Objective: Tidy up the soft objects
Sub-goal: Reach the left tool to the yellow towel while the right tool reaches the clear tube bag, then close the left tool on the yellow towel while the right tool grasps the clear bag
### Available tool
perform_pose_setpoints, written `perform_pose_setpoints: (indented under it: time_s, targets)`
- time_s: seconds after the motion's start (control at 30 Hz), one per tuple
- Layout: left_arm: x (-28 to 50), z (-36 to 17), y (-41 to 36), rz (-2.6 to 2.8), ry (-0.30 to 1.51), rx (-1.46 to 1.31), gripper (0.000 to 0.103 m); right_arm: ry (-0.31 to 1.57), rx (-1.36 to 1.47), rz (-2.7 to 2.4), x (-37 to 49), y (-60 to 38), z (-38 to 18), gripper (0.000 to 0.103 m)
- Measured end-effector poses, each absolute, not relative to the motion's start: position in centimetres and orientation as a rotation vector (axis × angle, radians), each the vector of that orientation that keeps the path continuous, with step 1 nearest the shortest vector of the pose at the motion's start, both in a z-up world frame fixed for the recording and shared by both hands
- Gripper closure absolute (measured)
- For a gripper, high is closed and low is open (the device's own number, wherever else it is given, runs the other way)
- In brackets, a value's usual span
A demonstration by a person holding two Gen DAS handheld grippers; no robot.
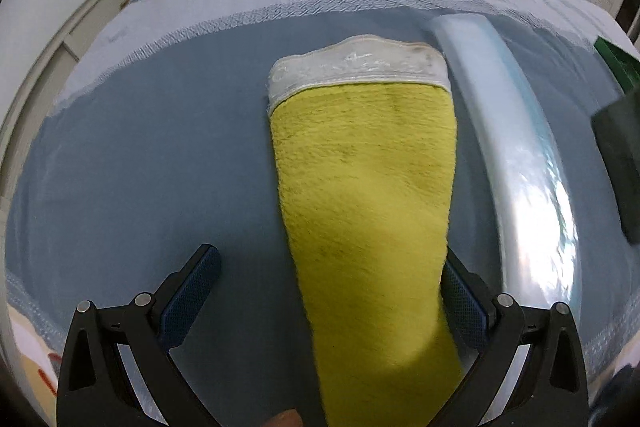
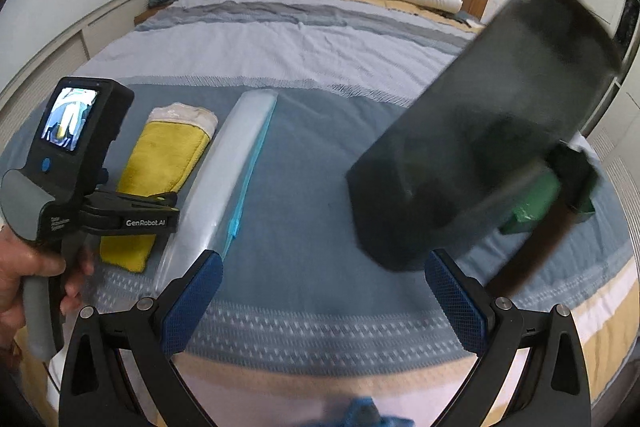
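My left gripper [image 1: 328, 307] hangs over the near end of the yellow towel [image 1: 364, 187], fingers spread wide and gripping nothing, the right finger [image 1: 464, 303] touching or just beside the towel's edge. The towel lies folded on the blue bedspread [image 1: 160, 147], just left of a long pale plastic-wrapped roll [image 1: 516, 155], its long axis running away from me toward the headboard, white hem [image 1: 356, 65] at the far end. It looks plush, light and floppy, so I judge it will sag unless I pinch through all layers at the near end. My right gripper [image 2: 320, 291] is also spread and empty, with a blurred dark cloth [image 2: 480, 131] just beyond its right finger
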State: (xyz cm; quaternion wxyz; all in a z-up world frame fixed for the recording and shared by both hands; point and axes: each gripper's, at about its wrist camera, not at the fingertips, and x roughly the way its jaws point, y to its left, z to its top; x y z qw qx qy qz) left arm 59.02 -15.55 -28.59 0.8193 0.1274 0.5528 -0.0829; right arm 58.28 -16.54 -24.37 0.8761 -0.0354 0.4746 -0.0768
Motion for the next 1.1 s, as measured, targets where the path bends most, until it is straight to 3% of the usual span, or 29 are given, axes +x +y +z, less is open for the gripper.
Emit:
perform_pose_setpoints:
  time_s: [0.57, 1.1]
  targets:
    - [59.8, -29.0, -10.2, -0.213, 1.168, 0.309, 0.001, 1.106, -0.034, -0.168, 69.3, -13.2, -31.5, 0.000]
    - [60.2, -29.1, -10.0, -0.194, 1.180, 0.335, 0.001, 1.194, -0.026, -0.120, 74.3, -14.4, -37.3, 0.000]
